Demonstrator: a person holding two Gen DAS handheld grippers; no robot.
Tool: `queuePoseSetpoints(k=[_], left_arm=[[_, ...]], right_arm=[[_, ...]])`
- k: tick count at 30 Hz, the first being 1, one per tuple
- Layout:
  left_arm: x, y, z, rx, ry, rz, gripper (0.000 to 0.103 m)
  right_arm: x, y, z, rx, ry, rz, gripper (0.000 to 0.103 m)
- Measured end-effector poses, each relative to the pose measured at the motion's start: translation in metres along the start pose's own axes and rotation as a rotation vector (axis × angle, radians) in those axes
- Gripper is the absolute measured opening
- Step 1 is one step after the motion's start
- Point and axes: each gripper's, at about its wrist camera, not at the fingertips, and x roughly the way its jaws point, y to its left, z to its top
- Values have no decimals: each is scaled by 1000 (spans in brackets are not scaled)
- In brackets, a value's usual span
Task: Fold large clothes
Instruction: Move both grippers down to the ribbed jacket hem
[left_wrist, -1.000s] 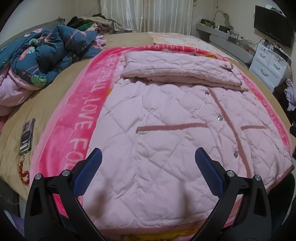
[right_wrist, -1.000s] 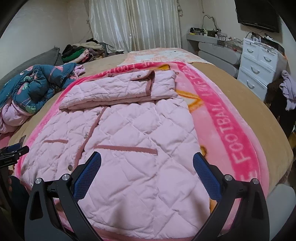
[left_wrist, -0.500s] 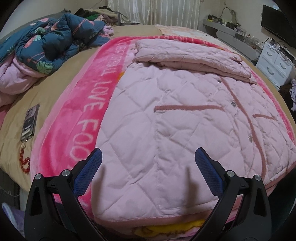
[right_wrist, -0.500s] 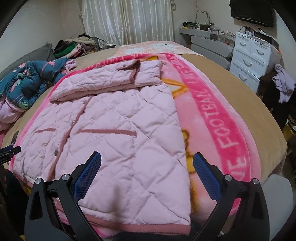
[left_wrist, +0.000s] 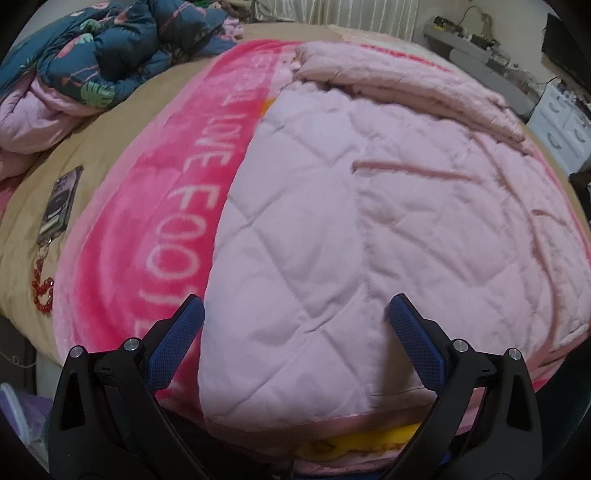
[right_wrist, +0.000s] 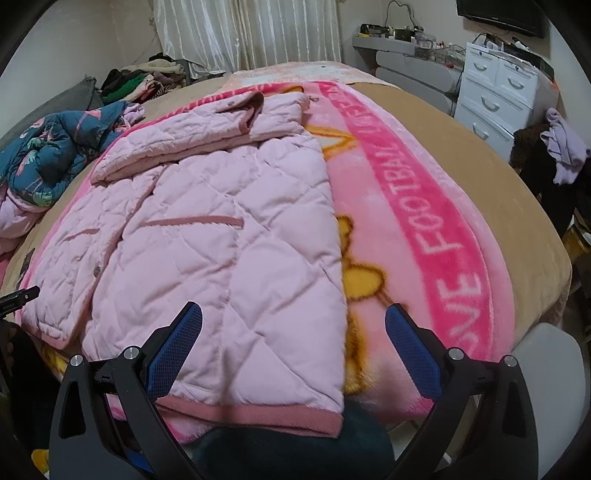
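Pink blanket (right_wrist: 436, 221) right of jacket (right_wrist: 221, 258) is bare. Left strip holds 1 phone (left_wrist: 61, 201); bundled quilt (left_wrist: 92, 55) blocks far-left, apparently clear of jacket.

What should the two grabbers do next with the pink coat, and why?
Probably lower both and pinch the bottom hem. The left hand-held gripper and right hand-held gripper are open, over the near corners of the pink coat, whose sleeves are already folded across the top.

Item: pink blanket (left_wrist: 122, 236), white lettering on its hot-pink border bands.
- Left wrist view: we read "LOVE FOOT…", rest cut off by a gripper finger.
- Right wrist view: we read "…VE FOOTBALL"; further letters too blurred.
No other legible txt.
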Motion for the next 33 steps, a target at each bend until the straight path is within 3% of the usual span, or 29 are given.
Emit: queuePoseSetpoints(k=[7,21,26,27,28,30,31,32,33], left_arm=[[4,-1,-6,0,0,-2,94],[0,-1,-11,13,10,-22,94],[1,4,-9,6,28,-40,94],[2,4,-10,3,30,-42,94],[2,4,-10,3,30,-43,94],[4,3,-10,5,30,-40,94],[4,3,-10,4,31,-43,94],[5,4,-10,3,32,-49,94],[5,6,-10,0,34,-56,94]], right_arm=[[1,-13,-12,13,44,2,99],[35,-6,-20,27,189,128,99],[34,-4,-19,46,185,169,98],[34,-3,-20,44,187,184,95],[35,0,-21,38,196,205,84],[33,3,-23,34,187,204,78],[29,4,-22,28,164,197,67],[22,4,-20,20,119,192,47],[16,4,-18,12,89,193,39]])
